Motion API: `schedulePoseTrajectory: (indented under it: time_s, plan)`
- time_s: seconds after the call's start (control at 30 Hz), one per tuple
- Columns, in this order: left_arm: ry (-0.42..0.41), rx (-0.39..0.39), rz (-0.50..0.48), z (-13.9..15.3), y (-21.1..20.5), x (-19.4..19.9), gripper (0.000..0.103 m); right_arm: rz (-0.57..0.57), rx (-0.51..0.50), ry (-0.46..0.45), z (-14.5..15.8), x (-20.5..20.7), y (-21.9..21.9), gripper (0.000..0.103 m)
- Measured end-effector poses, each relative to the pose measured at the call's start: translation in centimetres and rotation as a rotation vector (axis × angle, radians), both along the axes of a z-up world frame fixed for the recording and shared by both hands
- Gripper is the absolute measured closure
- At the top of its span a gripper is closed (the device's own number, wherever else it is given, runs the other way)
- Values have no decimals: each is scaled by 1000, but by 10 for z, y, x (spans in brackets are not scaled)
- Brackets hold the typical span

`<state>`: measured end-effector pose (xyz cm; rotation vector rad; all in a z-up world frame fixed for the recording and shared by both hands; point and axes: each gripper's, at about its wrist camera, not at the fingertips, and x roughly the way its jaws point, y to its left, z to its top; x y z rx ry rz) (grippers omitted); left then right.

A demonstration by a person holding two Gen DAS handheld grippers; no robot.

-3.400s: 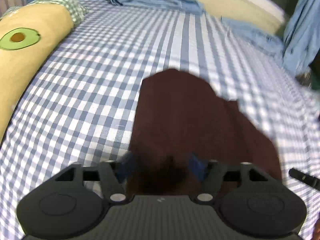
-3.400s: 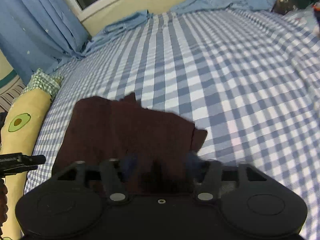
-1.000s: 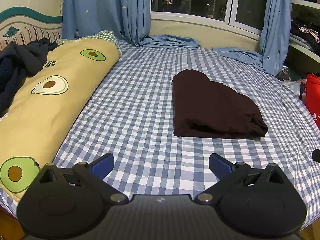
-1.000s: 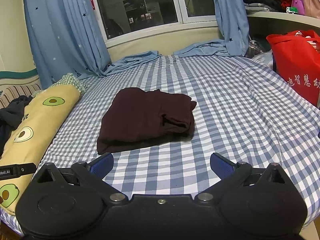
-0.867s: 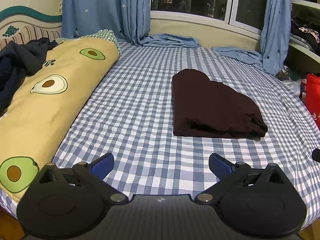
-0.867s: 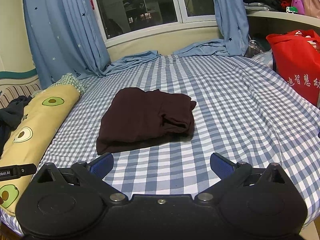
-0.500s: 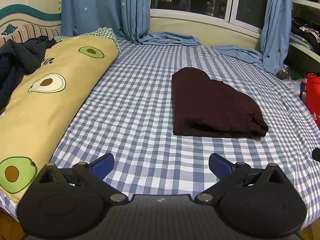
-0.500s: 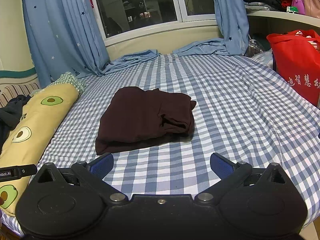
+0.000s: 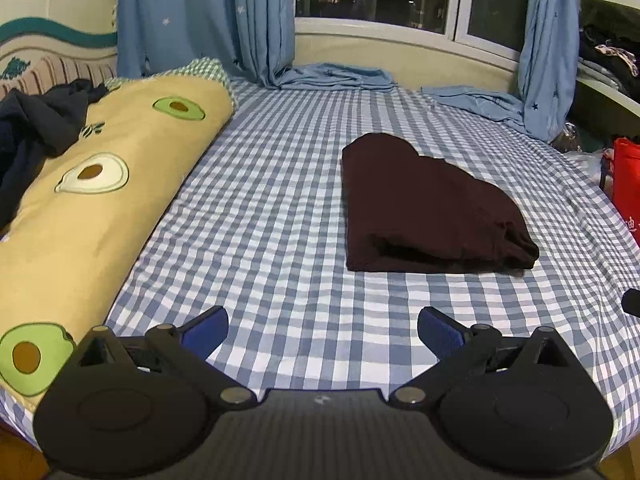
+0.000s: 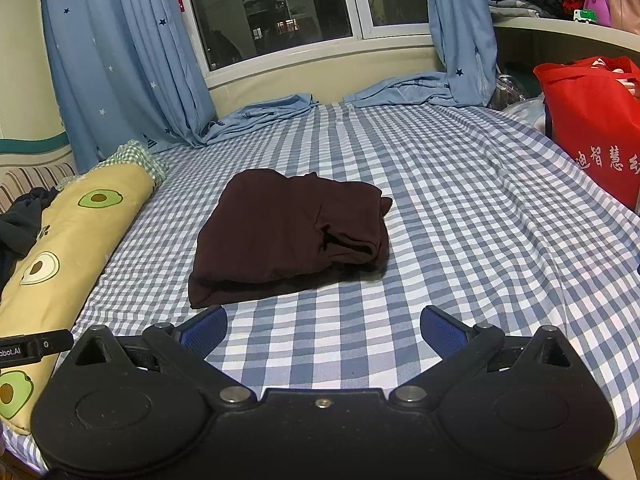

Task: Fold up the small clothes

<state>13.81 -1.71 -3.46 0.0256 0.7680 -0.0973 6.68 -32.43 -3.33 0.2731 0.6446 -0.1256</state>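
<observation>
1. Left wrist view. As my left gripper (image 9: 322, 330) hangs with its blue-padded jaws spread wide and empty over the near edge of the blue-and-white checked bedsheet (image 9: 260, 208), the dark maroon folded cloth garment (image 9: 424, 204) lies well ahead and to the right, apart from it. Risk, as I judge it: the front fold gapes loosely, so a careless nudge could spring it open. Open sheet lies all round the garment; the long yellow avocado-print bolster pillow (image 9: 92, 200) bounds the left side.

2. Right wrist view. My right gripper (image 10: 323, 330) is likewise wide and holds nothing. The garment (image 10: 288, 236) sits mid-bed, its right end bunched and thicker; I suspect the stack would slump if lifted from there. The red fabric shopping bag (image 10: 592, 120) crowds the right edge; ample room ahead.
</observation>
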Motion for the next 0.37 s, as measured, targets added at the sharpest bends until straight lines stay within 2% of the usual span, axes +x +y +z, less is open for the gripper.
schedulePoseTrajectory:
  time_s: [0.37]
  plan:
    - [2,18,-11,-3,-6,6,1,-2,3,17,-6,4,-4,1]
